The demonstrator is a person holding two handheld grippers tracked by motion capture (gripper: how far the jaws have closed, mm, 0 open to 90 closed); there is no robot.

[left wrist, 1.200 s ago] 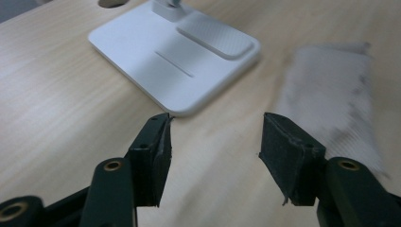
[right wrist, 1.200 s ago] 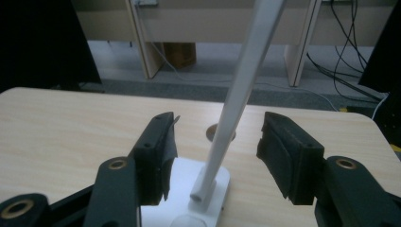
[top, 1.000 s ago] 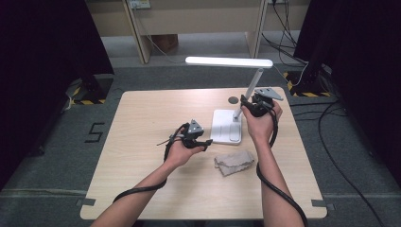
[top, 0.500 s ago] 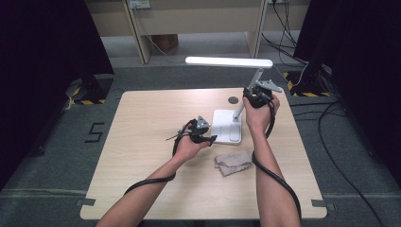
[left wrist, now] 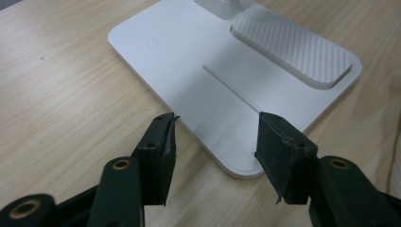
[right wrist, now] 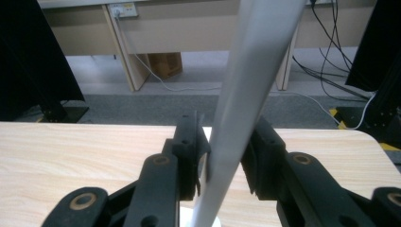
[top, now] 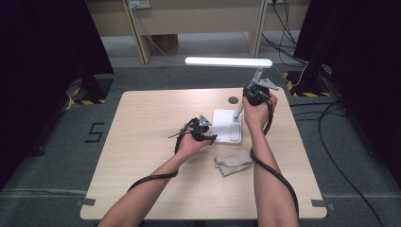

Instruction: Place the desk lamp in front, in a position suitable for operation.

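The lamp point(top: 227, 125) is white and switched on, standing upright toward two o'clock of the tabletop's middle. Its base point(left wrist: 198, 80) is a flat, rounded square slab lying flush on the wood, with a thin straight groove across the middle, a small round mark near one corner, and a raised ribbed pad point(left wrist: 291, 45) along one side. From the far edge of the base a slim pale stem point(right wrist: 246, 94) rises, leaning toward one o'clock. At its top a long, narrow light bar point(top: 228, 61) lies level, reaching out toward nine o'clock well past the base, and glows bright white along its whole length.
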